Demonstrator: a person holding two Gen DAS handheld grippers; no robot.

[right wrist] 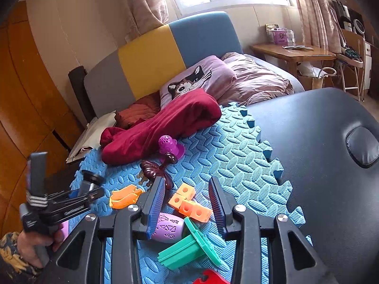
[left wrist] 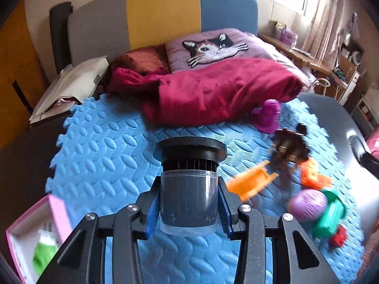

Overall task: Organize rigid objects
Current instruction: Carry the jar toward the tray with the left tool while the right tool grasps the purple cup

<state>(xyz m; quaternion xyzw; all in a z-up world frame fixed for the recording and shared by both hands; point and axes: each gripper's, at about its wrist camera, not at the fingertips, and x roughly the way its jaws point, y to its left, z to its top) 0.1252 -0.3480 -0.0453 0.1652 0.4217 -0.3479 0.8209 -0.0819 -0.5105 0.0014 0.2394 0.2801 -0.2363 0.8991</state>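
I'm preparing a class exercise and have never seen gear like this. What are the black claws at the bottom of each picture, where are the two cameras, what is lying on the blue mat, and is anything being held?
No robot here: a person holds a hand-operated two-finger gripper in each hand, with a wide-angle camera on each looking along its fingers. In the left camera's picture, the left gripper is clamped on a dark cylinder with a black cap. The right gripper is open and holds nothing. Toys lie on the blue foam mat: a purple egg, a green piece, orange cubes and a brown butterfly. A pink box sits at the left.
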